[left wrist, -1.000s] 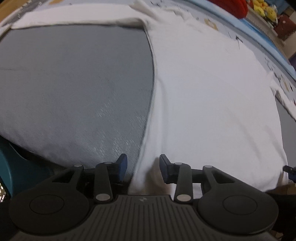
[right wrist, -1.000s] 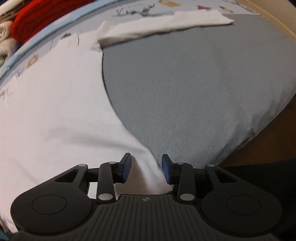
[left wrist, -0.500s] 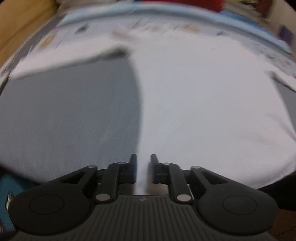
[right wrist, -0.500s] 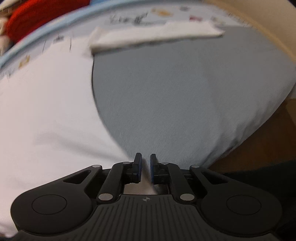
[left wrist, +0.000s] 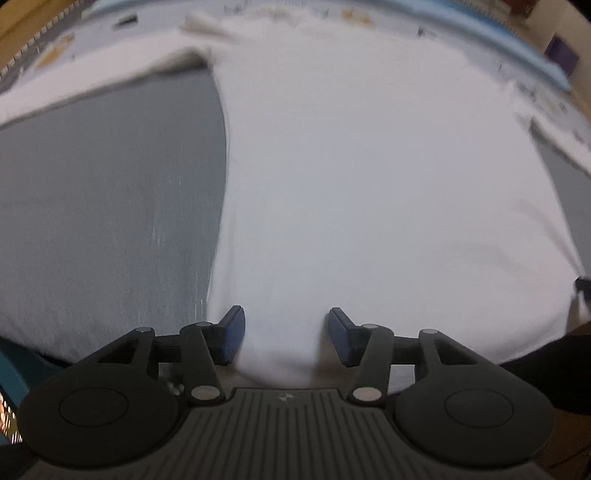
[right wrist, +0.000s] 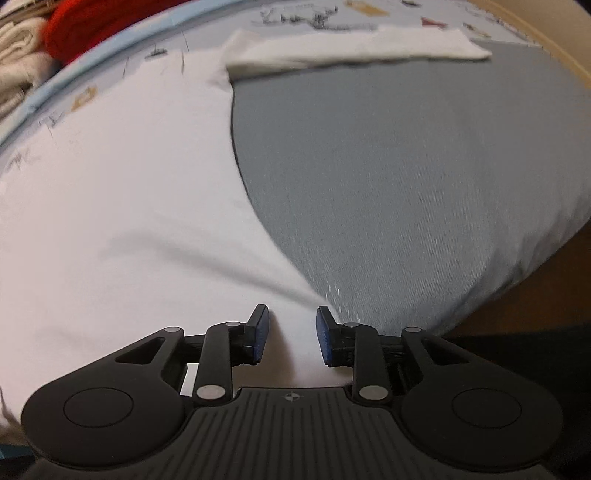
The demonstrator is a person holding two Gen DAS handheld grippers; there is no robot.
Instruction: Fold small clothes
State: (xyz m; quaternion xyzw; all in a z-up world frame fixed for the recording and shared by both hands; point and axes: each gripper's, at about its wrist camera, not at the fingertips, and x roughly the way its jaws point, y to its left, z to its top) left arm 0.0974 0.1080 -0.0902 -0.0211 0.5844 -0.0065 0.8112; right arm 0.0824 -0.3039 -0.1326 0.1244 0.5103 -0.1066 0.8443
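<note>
White shirt [left wrist: 369,184] lies flat on grey cushion [left wrist: 103,206].

A home, most likely a bedroom: a soft grey cushion [right wrist: 424,177] carries a spread white garment [right wrist: 122,206], with a pale blue printed sheet [right wrist: 303,13] just beyond it, and red and cream folded knitwear [right wrist: 74,26] stacked past the sheet's edge.

The near hem of the white shirt [left wrist: 369,206] is hidden behind both gripper bodies. The far prints on the light-blue sheet [left wrist: 59,55] are blurred beyond reading. The red garment [right wrist: 99,26] is cut off by the top edge.
</note>
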